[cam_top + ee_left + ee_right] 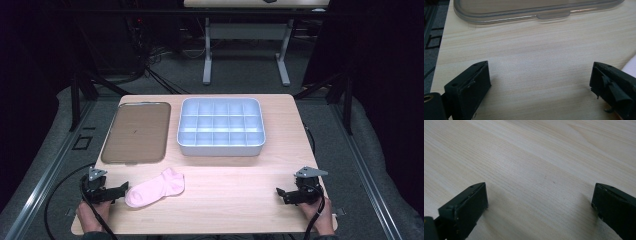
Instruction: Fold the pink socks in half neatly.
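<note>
Both tongs are spread wide with nothing between them, your left gripper point(120, 190) sitting just beside the pink sock point(155, 188), your right gripper point(281, 192) well apart across the table point(240, 200). Sock's long axis slants up toward the right, toe end nearest your left jaws, so that's your hand, I'd say.

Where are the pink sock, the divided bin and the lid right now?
pink sock point(156, 187), high view, on the middle of the foot.
divided bin point(221, 150), high view, on its near outer wall.
lid point(135, 132), high view, on the middle of its flat panel.
</note>
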Available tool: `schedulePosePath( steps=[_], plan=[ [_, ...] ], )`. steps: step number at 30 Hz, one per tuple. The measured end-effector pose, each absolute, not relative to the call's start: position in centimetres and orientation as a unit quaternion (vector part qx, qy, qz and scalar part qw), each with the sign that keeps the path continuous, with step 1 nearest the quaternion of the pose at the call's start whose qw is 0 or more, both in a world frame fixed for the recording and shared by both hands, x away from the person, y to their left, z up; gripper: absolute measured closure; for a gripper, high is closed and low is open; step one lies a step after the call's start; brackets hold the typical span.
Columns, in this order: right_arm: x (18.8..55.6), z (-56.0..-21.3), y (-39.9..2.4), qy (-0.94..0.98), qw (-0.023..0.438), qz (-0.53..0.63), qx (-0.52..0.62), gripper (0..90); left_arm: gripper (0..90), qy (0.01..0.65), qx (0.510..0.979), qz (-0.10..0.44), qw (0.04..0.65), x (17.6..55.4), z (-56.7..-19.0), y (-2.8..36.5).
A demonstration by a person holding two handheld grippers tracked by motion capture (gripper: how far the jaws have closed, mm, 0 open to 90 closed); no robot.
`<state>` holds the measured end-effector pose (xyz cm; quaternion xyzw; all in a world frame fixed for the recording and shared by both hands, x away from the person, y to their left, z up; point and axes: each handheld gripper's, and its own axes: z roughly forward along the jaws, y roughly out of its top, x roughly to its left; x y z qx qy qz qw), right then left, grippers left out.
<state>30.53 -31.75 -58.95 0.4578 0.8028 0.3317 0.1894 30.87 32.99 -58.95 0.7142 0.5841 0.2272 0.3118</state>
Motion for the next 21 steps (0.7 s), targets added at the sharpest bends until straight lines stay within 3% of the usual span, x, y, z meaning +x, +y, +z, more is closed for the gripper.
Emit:
schedulePosePath(
  steps=[10,21],
  plan=[
    [30.5,-58.9,-31.7,0.803,0.189,0.332,0.458,0.0,1.9,0.567,0.704,0.253,0.345,30.0,-54.0,32.0],
    [30.5,-58.9,-31.8,0.803,0.189,0.332,0.458,0.0,0.4,0.528,0.730,0.232,0.366,29.8,-52.6,28.2]
  ],
)
